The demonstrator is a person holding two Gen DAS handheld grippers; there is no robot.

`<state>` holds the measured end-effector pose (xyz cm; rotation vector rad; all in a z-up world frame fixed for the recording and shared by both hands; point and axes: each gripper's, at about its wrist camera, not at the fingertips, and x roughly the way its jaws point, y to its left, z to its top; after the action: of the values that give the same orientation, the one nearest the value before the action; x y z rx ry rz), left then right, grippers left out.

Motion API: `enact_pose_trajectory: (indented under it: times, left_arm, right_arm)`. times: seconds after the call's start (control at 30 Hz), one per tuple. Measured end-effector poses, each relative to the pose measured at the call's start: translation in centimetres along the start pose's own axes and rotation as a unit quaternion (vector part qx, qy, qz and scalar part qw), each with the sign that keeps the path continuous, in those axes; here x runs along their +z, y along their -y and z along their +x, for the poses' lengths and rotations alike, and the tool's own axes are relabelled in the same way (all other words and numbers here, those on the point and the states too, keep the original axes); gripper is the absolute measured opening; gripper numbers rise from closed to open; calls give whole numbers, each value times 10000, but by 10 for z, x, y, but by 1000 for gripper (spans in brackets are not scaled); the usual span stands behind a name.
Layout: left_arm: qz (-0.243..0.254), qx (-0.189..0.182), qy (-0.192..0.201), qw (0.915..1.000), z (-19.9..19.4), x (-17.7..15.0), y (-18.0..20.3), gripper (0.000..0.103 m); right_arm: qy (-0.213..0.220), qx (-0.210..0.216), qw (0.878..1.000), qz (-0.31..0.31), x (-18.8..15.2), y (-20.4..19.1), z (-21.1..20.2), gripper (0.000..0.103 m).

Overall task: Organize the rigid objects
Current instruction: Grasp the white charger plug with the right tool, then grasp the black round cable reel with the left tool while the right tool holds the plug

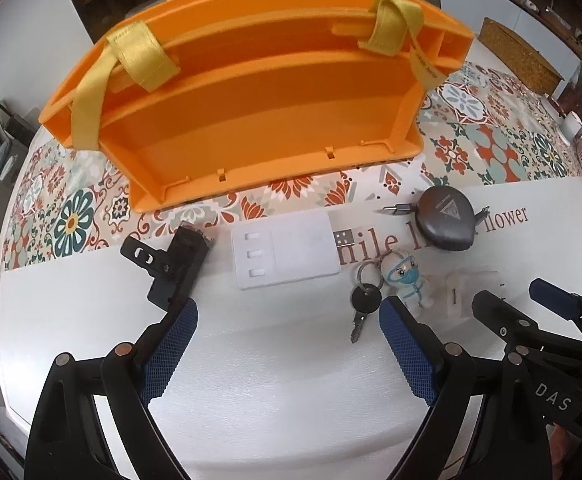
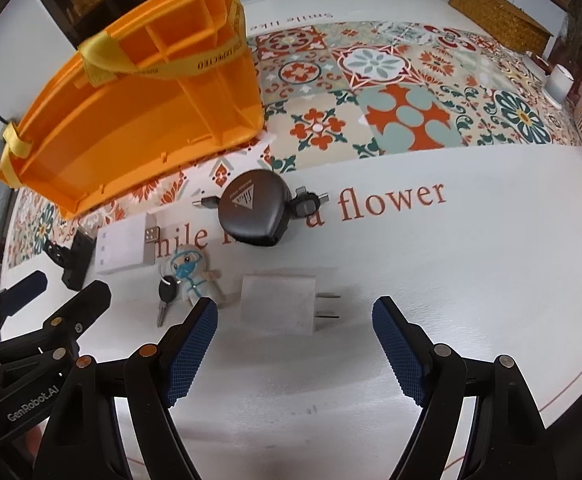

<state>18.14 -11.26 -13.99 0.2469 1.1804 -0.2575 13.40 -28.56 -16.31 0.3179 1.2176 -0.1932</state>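
A: Status of the tongs?

B: Left gripper [image 1: 287, 344] is spread wide, holding nothing, above the white table [image 1: 271, 400]. Right gripper [image 2: 295, 344] is likewise wide and unloaded.

A: Nearest items?

B: White plug adapter [image 2: 278, 303] lies just ahead of the right fingers. Left of it: key [image 1: 364, 305] with figurine keychain [image 1: 407, 278].

A: Farther out?

B: White USB hub [image 1: 285, 255], black clip [image 1: 171, 266], grey cable reel [image 2: 251, 212]. Beyond them the orange organizer [image 1: 251, 120] stands on the patterned runner [image 2: 411, 92].

Orange organizer [image 1: 251, 112] with yellow straps [image 1: 147, 60], floral-tiled tablecloth [image 2: 411, 92], dark-grey cable reel [image 2: 251, 210].
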Motion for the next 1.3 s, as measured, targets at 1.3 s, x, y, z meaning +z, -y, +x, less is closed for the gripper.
enact_pose_trajectory:
  times: [1.3]
  left_arm:
    - [337,-233,-104,9991,23,7,17,93]
  right_arm:
    - [-75,-252,9996,-103,4,-2,23,64]
